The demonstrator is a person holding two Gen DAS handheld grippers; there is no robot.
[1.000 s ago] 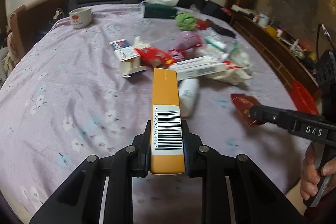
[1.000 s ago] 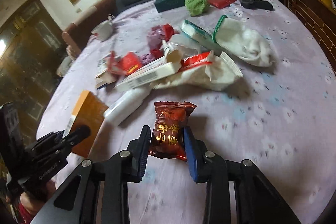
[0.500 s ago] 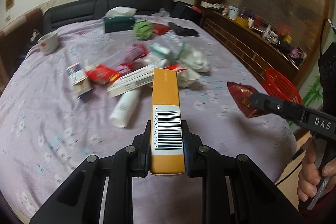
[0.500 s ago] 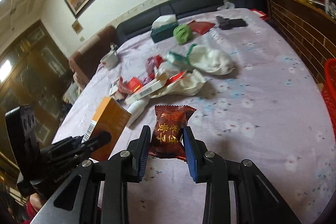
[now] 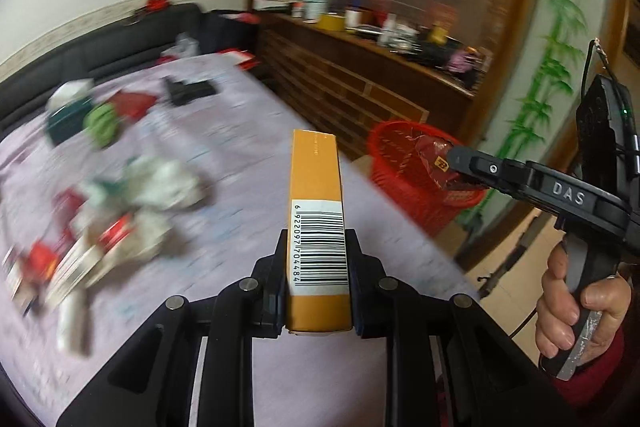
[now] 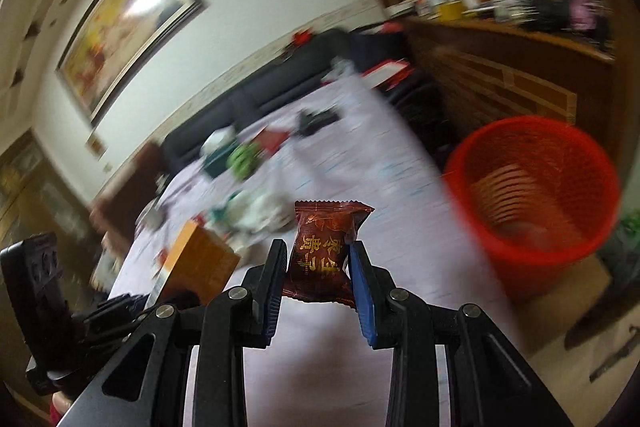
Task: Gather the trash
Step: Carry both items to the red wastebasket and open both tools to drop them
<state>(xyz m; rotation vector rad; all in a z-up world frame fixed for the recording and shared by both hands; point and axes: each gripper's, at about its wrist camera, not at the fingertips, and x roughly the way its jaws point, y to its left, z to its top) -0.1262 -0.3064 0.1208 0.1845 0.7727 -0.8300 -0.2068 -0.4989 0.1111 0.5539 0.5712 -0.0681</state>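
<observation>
My left gripper (image 5: 317,247) is shut on a long orange box (image 5: 316,195) with a barcode label, held up over the purple bedspread. My right gripper (image 6: 318,255) is shut on a dark red snack packet (image 6: 322,255) with gold characters. In the left wrist view that packet (image 5: 430,157) and the right gripper (image 5: 460,163) hang in front of a red mesh basket (image 5: 396,163) beside the bed. The right wrist view shows the basket (image 6: 536,195) at the right, and the orange box (image 6: 200,263) at lower left.
A blurred pile of wrappers, boxes and white bags (image 5: 120,199) lies on the purple bed (image 5: 240,167) at the left. A wooden cabinet (image 5: 360,83) crowded with bottles runs along the right behind the basket. A hand (image 5: 576,311) grips the right handle.
Both grippers have swung to the right and risen with their loads. The trash pile has slid left in view, and the red basket has come into view near the packet.
</observation>
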